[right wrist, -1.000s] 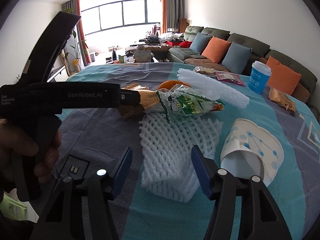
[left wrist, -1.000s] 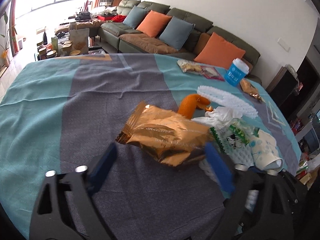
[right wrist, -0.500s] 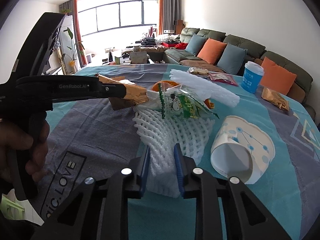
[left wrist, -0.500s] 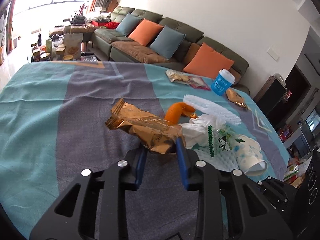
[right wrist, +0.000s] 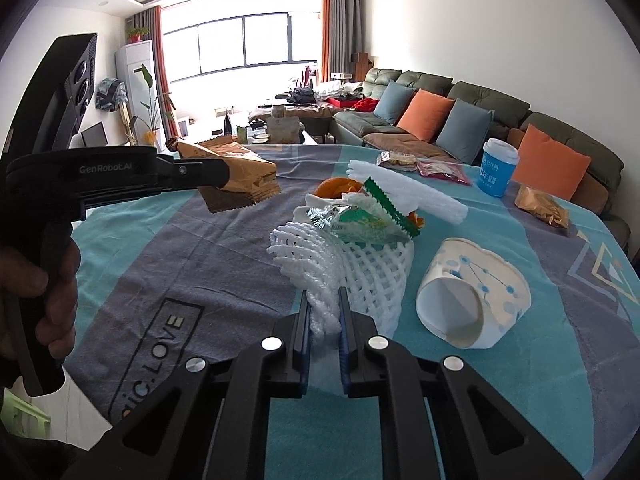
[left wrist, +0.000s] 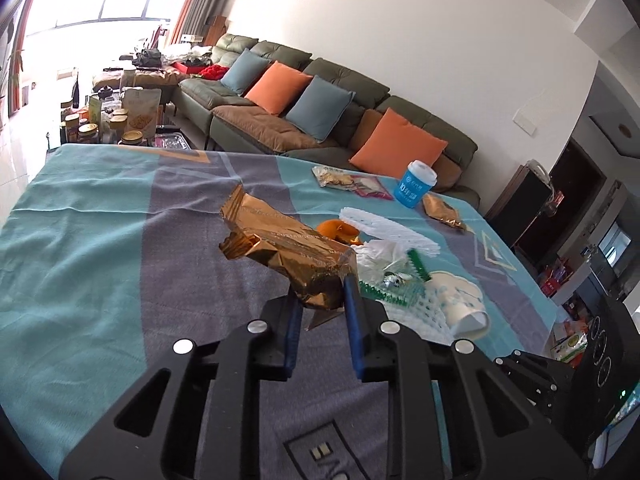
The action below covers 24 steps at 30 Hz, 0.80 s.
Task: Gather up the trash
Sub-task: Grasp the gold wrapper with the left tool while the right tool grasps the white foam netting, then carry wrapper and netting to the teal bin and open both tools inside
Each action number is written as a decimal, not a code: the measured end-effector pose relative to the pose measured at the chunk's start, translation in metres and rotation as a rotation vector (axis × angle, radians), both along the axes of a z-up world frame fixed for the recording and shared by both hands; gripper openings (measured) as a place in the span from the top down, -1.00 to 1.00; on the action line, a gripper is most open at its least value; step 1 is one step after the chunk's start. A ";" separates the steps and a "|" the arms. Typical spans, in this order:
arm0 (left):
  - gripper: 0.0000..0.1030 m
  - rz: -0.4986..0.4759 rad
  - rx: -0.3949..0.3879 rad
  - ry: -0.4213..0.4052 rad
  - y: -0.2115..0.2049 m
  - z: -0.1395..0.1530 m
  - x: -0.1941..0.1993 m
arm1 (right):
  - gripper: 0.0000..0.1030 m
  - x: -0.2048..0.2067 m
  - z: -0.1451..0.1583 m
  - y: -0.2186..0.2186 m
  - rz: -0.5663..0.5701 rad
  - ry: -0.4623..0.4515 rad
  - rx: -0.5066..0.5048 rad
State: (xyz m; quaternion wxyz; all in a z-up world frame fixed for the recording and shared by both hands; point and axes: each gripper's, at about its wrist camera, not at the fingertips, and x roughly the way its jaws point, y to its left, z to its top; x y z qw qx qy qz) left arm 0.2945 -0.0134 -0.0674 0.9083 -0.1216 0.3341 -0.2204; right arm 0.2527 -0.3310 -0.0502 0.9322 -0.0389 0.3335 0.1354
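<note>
Left gripper (left wrist: 320, 300) has just closed, clamped on gold wrapper (left wrist: 288, 248), long axis toward table's far edge. Right gripper (right wrist: 324, 308) has just closed, pinching foam net (right wrist: 352, 264)'s near end; both lifted off cloth.

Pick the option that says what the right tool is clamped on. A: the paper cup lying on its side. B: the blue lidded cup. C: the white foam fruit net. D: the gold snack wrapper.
C: in the right wrist view the right tool pinches a bunched edge of the white foam fruit net between its blue pads, while the gold snack wrapper sits in the left tool.
</note>
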 end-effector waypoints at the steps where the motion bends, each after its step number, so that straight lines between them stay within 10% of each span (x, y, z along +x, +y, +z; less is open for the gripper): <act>1: 0.61 0.003 0.001 -0.011 0.002 0.004 -0.005 | 0.81 -0.003 0.003 0.000 0.004 -0.006 0.009; 24: 0.60 0.232 0.076 -0.225 0.088 0.068 -0.172 | 0.81 -0.044 0.072 0.054 0.174 -0.196 0.059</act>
